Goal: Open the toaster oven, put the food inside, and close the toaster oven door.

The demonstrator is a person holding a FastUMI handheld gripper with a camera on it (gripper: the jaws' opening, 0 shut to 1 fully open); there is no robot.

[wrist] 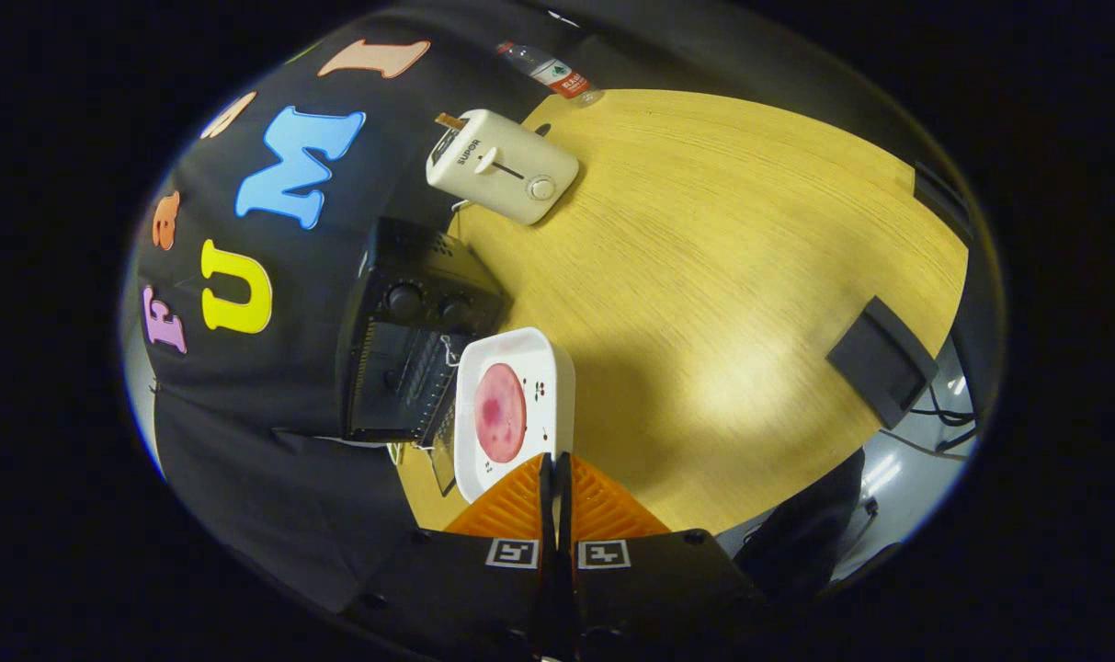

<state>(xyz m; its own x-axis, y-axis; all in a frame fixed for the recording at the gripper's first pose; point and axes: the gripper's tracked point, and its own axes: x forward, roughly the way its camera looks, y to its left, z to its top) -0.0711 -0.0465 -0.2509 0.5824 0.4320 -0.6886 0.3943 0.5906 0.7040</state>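
Your hand-held gripper [556, 473] is pinched closed on the rim of the white plate [513, 354], just beside the toaster oven [410, 368], so keep this light, stiff, slippery plate level by that edge.

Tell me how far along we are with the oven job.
Done: the toaster oven door looks open, swung out toward the plate. In hand: the gripper has its fingers pinched on the edge of the white plate, which carries the round pink food just ahead of the oven opening, above the wooden table. Left: slide the plate inside, let go, and close the door.
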